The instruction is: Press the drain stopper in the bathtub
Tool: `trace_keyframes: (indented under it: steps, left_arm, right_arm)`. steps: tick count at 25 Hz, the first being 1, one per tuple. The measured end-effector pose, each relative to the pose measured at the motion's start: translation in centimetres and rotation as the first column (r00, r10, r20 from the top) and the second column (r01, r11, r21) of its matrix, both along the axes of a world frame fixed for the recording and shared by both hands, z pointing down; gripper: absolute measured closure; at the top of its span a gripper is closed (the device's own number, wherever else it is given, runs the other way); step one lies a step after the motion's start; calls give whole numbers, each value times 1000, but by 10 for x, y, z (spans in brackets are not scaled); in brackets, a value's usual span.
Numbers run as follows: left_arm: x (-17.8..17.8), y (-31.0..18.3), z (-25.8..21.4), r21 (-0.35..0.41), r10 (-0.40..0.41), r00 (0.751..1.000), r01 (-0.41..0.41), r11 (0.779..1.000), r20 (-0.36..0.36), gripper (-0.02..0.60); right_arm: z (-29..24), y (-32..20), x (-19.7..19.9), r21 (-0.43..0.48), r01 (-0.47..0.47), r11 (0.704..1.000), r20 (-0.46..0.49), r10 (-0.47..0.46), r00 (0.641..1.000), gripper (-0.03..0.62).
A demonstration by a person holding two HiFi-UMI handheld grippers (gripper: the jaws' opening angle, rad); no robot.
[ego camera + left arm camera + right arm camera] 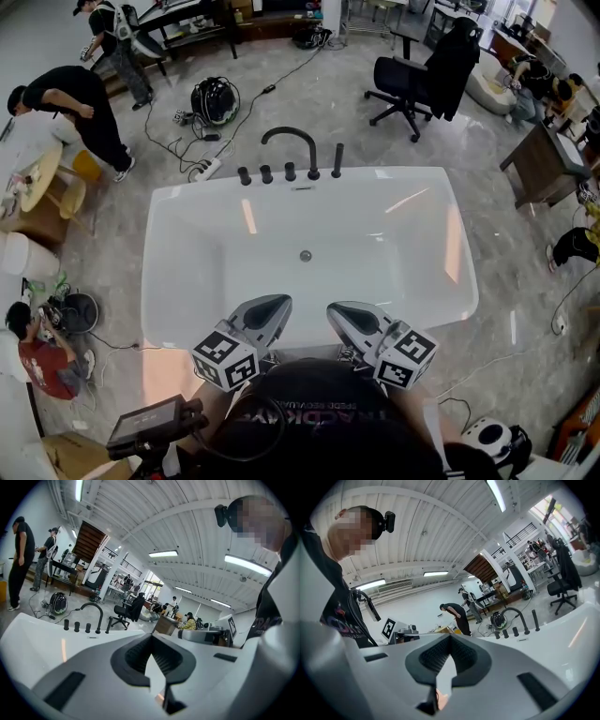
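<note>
The white bathtub [187,281] fills the middle of the head view. Its small round metal drain stopper [305,255] sits in the tub floor, near the faucet end. Both grippers hang over the near rim, close to my chest and well short of the stopper. My left gripper [273,306] points up toward the tub, jaws shut with nothing between them. My right gripper [341,312] stands beside it, also shut and holding nothing. In the left gripper view the left gripper [151,638] looks over the tub rim [42,634]; the right gripper [450,638] does likewise. The stopper is hidden in both gripper views.
A black arched faucet [292,148] with several black knobs stands on the tub's far rim. Behind it are cables, a helmet-like black object [215,99] and a black office chair [412,80]. People [70,103] work at the left. A small screen [150,425] sits at my lower left.
</note>
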State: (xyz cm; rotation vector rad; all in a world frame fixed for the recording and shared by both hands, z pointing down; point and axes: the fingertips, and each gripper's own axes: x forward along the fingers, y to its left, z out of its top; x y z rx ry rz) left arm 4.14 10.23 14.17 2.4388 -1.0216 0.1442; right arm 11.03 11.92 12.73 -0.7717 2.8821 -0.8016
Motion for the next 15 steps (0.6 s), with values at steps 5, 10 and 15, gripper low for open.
trace_keyframes:
  steps: [5, 10, 15]
  left_arm:
    - [0, 2, 2, 0, 2, 1000, -2, 1000, -2, 574]
    - [-1, 2, 1, 4, 3, 1000, -3, 1000, 0, 574]
    - [0, 3, 2, 8, 5, 1000, -5, 1000, 1, 574]
  right_arm:
    - [3, 2, 1, -4, -7, 1000, 1, 7, 1000, 579]
    - [3, 1, 1, -5, -14, 1000, 0, 14, 1000, 579]
    - [3, 2, 3, -4, -23, 1000, 0, 23, 1000, 579]
